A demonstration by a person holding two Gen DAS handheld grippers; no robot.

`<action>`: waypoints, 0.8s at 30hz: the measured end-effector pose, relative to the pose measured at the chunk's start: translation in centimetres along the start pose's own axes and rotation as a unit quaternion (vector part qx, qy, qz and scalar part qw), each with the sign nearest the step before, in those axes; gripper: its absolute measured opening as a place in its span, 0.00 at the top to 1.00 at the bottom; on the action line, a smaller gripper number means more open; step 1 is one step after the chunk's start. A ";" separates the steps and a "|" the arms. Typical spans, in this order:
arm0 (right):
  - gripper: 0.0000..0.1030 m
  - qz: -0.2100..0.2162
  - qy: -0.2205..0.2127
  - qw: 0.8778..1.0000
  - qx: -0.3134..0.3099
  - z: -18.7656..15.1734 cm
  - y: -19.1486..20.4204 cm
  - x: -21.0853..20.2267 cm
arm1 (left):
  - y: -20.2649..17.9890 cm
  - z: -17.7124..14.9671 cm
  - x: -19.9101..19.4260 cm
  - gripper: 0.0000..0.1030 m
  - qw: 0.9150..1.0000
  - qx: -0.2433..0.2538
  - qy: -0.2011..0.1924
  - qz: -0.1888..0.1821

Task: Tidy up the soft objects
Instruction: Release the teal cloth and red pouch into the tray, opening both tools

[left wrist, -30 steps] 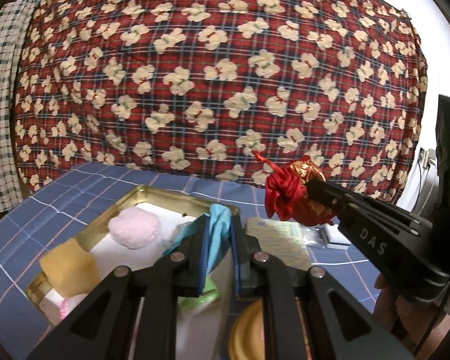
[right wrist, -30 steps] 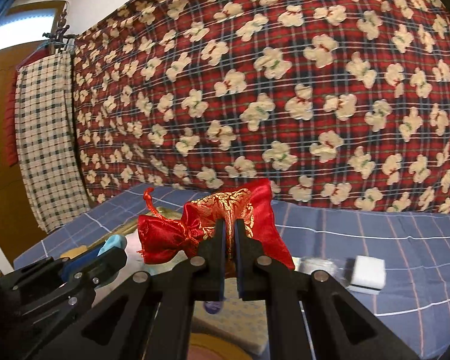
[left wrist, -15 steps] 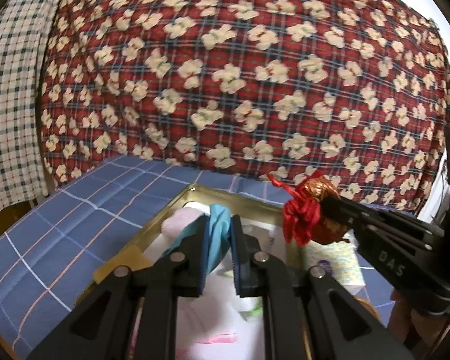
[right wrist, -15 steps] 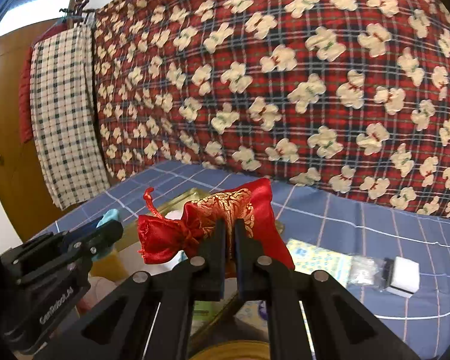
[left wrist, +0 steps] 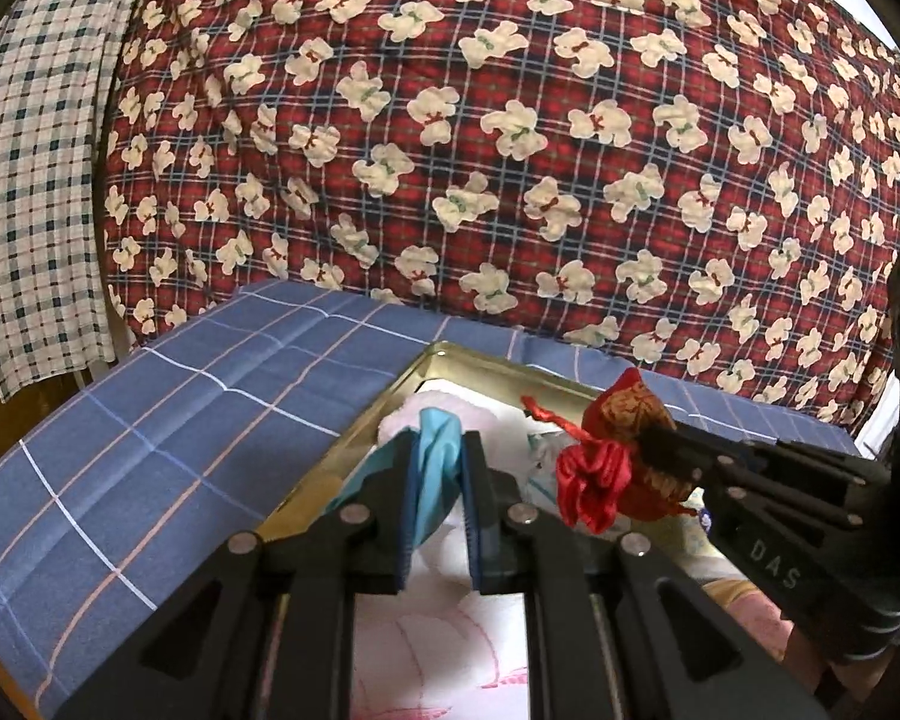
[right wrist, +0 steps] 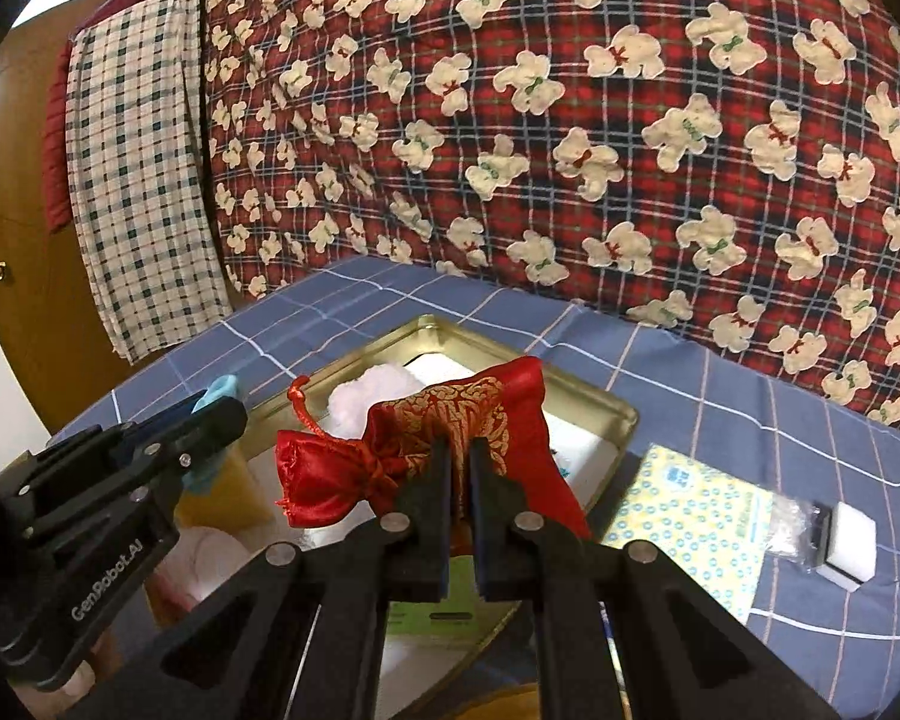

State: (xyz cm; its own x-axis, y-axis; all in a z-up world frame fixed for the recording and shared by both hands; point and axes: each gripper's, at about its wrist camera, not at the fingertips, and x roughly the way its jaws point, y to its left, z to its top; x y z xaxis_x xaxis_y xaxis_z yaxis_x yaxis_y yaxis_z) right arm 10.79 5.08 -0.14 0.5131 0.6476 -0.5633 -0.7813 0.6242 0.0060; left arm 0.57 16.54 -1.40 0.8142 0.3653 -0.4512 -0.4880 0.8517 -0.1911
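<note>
Left gripper pinching a light-blue cloth; right gripper clamped on a red-and-gold pouch. Both are held above a gold tin on the blue checked sheet. The tin holds a pink puff and what appear to be white items. Patterned packet just right of the tin.

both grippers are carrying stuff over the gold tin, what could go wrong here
The red pouch in the right gripper has a dangling cord that might snag on the tin rim. The left gripper pinches only a fold of blue cloth, which could slip. The grippers are close together and could bump.
</note>
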 end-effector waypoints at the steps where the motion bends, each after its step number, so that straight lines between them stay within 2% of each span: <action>1: 0.93 0.005 0.003 1.000 -0.001 -0.1 0.1 0.1 | 0.1 0.0 0.1 0.89 1.000 -0.002 0.001 0.001; 4: 0.92 0.031 0.012 0.999 -0.007 -0.3 0.6 0.2 | 0.6 0.0 0.0 0.81 1.000 -0.010 0.003 0.003; 6: 0.80 0.033 0.007 0.999 -0.013 -0.4 0.8 0.0 | 0.8 0.0 -0.4 0.54 1.000 -0.016 -0.002 0.006; 7: 0.76 0.037 0.000 0.999 -0.012 -0.5 0.8 -0.3 | 0.8 0.0 -0.8 0.48 1.000 -0.019 -0.009 0.009; 8: 0.64 0.047 -0.004 0.999 -0.006 -0.5 0.7 -0.6 | 0.7 0.0 -1.1 0.40 1.000 -0.018 -0.015 0.013; 9: 0.53 0.055 -0.006 0.998 0.000 -0.5 0.6 -0.9 | 0.7 0.1 -1.3 0.39 1.000 -0.017 -0.020 0.015; 11: 0.48 0.064 -0.011 0.998 0.009 -0.6 0.2 -1.3 | 0.7 0.1 -1.7 0.35 0.999 -0.017 -0.025 0.017; 13: 0.48 0.061 -0.019 0.998 0.013 -0.6 -0.1 -2.0 | 0.9 0.2 -2.0 0.30 0.999 -0.022 -0.028 0.017; 19: 0.47 0.050 -0.037 0.998 0.031 -1.4 -2.5 -4.2 | 0.8 0.3 -2.8 0.29 0.999 -0.020 -0.036 0.021; 24: 0.41 0.029 -0.040 0.998 0.036 -2.6 -5.1 -6.0 | -0.8 0.2 -3.3 0.19 0.999 -0.005 -0.041 0.009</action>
State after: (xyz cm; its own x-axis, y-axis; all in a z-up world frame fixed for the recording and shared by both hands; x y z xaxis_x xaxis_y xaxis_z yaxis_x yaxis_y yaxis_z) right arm 10.82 -3.13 1.02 0.4964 0.7147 -0.4927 -0.7843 0.6125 0.0982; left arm -1.72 14.74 0.40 0.8274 0.4109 -0.3829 -0.5064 0.8406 -0.1923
